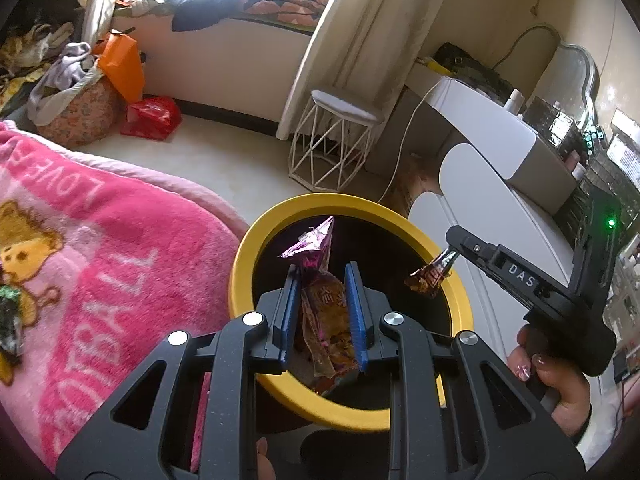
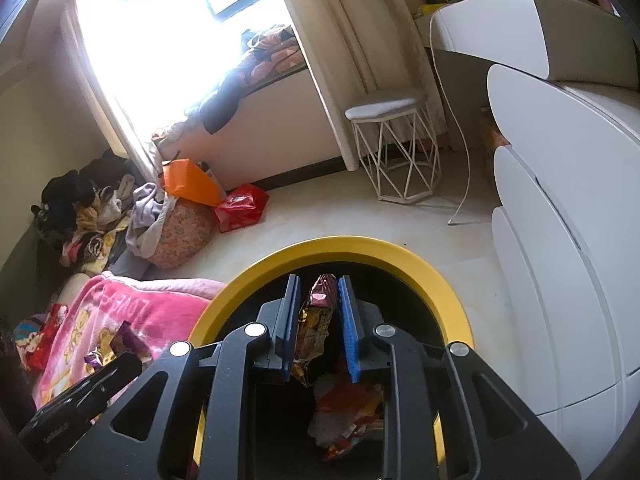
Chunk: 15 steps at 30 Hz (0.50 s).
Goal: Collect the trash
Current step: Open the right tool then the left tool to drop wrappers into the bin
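Both grippers hang over the yellow-rimmed bin [image 1: 240,264], black inside, which stands on the floor just right of the bed w/ the pink blanket [image 1: 100,248].

Left gripper [image 1: 322,276]: jaws nearly together, pinching a purple-and-orange snack wrapper [image 1: 320,304]. Wrapper's crumpled purple top sticks up past the blue pads [image 1: 354,300]; the orange body hangs down betw. them, over the bin's mouth.

Right gripper [image 2: 319,288]: also narrow, jaws closed on a brown/gold wrapper [image 2: 316,320] which dangles over the bin. In the left wrist view the same gripper [image 1: 450,254] comes in from the right, held by a hand [image 1: 560,376], w/ the brown wrapper [image 1: 428,278] hanging from its tip just above the bin's right rim.

Inside the bin, seen from the right wrist cam: red and white trash [image 2: 348,408] already at the bottom.

More wrappers are on the blanket: a dark green/black one [image 1: 10,320] at the far left edge of the left view, plus a purple one [image 2: 128,340] near the bin's left rim in the right view.

Around: white wire-frame stool [image 1: 336,136] far side of the bin, white rounded dresser [image 2: 560,240] to the right, w/ a white cable [image 2: 460,140] trailing to the floor. Orange bag [image 1: 122,64], red bag [image 1: 154,116] and a clothes pile [image 2: 92,216] far left under the window ledge.
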Available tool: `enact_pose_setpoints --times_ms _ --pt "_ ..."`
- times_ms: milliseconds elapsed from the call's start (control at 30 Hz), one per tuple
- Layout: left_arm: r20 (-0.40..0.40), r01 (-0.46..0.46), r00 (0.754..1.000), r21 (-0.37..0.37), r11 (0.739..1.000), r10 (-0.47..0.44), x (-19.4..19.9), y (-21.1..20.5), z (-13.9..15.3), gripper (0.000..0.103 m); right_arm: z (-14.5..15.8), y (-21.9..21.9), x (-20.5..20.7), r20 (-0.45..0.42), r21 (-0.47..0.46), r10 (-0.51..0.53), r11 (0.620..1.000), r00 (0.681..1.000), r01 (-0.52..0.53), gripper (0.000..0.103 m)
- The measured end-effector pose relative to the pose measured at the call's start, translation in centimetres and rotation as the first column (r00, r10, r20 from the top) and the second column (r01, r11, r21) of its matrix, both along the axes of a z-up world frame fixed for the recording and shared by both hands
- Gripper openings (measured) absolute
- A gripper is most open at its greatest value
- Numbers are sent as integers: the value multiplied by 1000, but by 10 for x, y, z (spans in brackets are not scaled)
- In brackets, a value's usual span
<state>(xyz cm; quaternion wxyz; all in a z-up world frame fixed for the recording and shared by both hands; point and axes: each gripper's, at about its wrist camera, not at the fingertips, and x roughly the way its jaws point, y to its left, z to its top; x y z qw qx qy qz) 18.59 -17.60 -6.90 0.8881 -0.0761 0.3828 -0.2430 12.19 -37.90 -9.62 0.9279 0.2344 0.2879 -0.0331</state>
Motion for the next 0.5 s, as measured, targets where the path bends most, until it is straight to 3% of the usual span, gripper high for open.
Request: enact_pose_setpoints --times_ms 300,500 --pt "-19 31 999 19 999 -31 14 -18 -11 17 -6 -2 6 -21 16 2 1000 1000 -2 21" --pt "-33 51 998 22 998 -50 20 -27 -16 21 -10 -7 7 -35 45 -2 999 999 3 37"
